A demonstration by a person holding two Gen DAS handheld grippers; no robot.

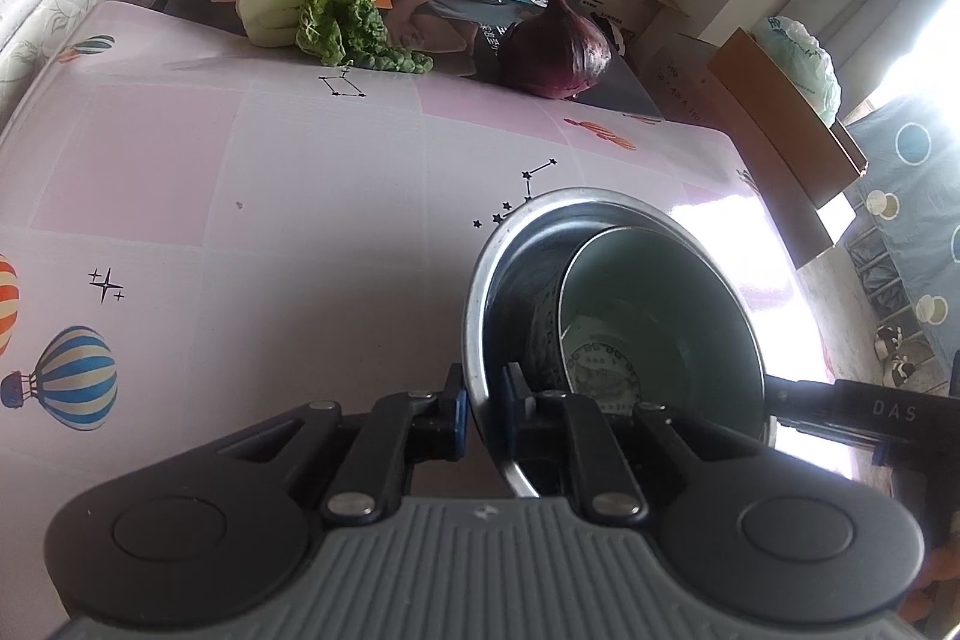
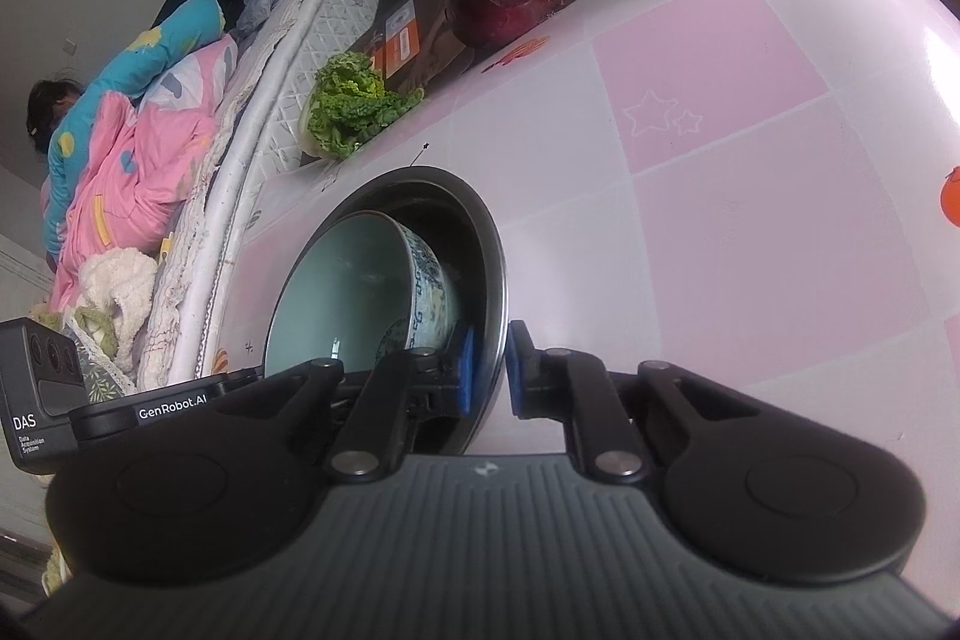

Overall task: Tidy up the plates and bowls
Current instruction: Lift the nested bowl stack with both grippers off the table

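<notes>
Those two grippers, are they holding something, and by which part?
Both straddle the rim of the metal bowl, the left gripper and right gripper on opposite sides. A ceramic bowl sits inside.

Left matte-black two-finger gripper [image 1: 485, 415]: grey ribbed housing w/ small white logo, two round black pivot caps, black linkage arms w/ silver screws, blue pads on the fingertips [image 1: 460, 409]. Right matte-black two-finger gripper [image 2: 487, 370]: same build, blue pads. The other unit's side shows in each view: white "DAS" and "GenRobot.AI" lettering, black camera block w/ 3 lenses.
</notes>
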